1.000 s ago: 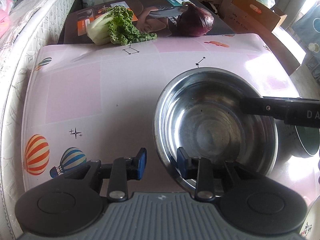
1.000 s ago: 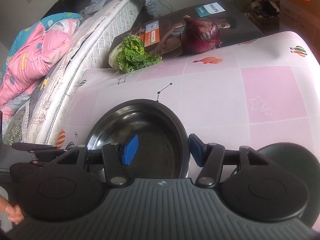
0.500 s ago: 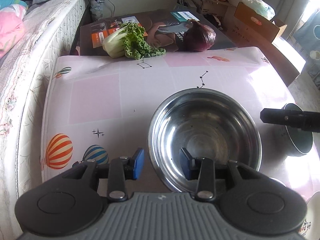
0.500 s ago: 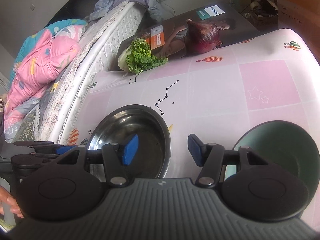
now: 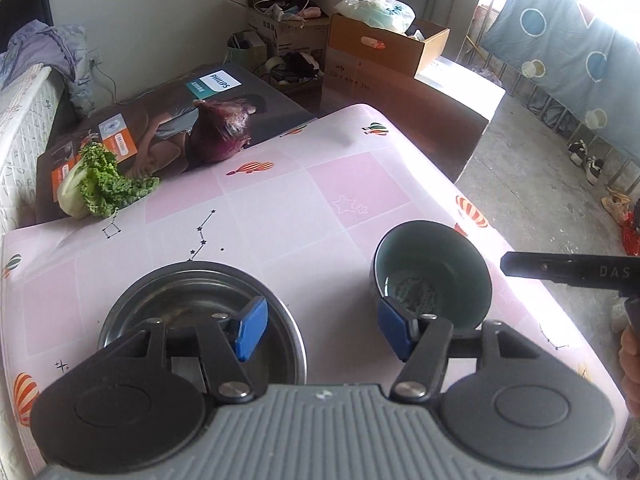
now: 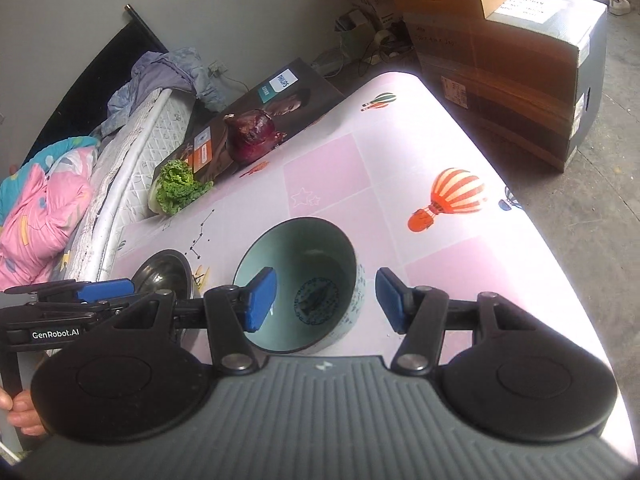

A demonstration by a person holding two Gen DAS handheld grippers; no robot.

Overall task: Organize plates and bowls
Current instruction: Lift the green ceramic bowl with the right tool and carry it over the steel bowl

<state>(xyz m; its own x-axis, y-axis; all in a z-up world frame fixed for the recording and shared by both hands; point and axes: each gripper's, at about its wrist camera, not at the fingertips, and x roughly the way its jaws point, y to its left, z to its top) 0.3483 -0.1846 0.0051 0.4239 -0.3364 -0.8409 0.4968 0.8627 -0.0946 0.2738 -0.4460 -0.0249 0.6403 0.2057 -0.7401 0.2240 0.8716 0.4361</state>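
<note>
Since a moment ago both grippers have swung to the right across the table [image 5: 360,184]: the steel bowl [image 5: 192,296], which filled the middle of the left wrist view, now sits low on the left of it, and the green bowl [image 5: 436,264], then only a sliver at the right edge, is in full view. The left gripper [image 5: 320,330] has its blue-padded fingers [image 5: 252,328] spread wide with nothing between them; the left pad hangs over the steel bowl's interior and the right pad sits just in front of the green bowl's near rim, though whether it touches I cannot tell. The right gripper [image 6: 326,300] is likewise wide open and holds nothing; its left pad hangs over the inside of the green bowl [image 6: 304,260], while its right pad stands outside the bowl's right wall, so the wall lies between the two pads. The steel bowl [image 6: 166,272] rests just to the left of the green one, both upright on the pink balloon-print cloth. At the far edge lie a lettuce head [image 5: 100,184] and a red onion [image 5: 220,132], well apart from the bowls
</note>
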